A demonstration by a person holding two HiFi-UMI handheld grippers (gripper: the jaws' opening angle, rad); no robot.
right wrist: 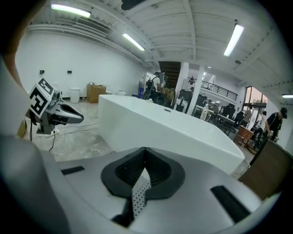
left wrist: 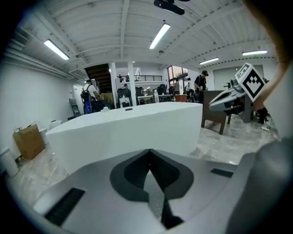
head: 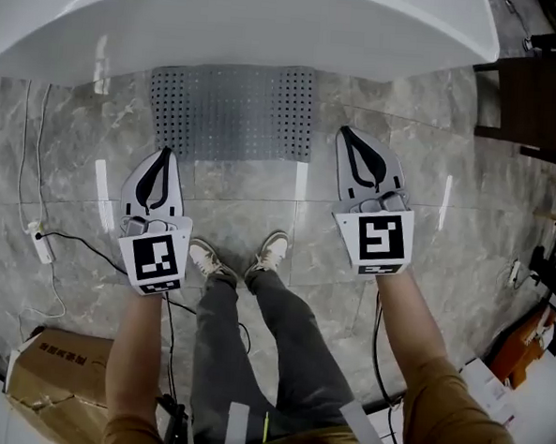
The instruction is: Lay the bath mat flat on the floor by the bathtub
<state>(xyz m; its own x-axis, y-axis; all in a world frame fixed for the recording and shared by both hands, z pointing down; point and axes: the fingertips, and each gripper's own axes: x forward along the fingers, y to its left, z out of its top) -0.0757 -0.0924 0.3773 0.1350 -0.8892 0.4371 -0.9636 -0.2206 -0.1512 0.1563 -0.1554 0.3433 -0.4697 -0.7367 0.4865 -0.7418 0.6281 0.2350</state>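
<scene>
L gripper point(head: 164, 155) is pinched fully shut w/ nothing in it, hanging by the near left corner of the bath mat point(head: 233, 110), which lies flat on the tiled floor point(head: 251, 205) against the bathtub point(head: 224, 25), far edge hidden under the rim. R gripper point(head: 347, 136) is likewise closed and empty; the dotted sliver behind its tips is prob just the mat below. Job looks done, so I'd check corners for curl, then pull both hands clear w/o snagging an edge
</scene>
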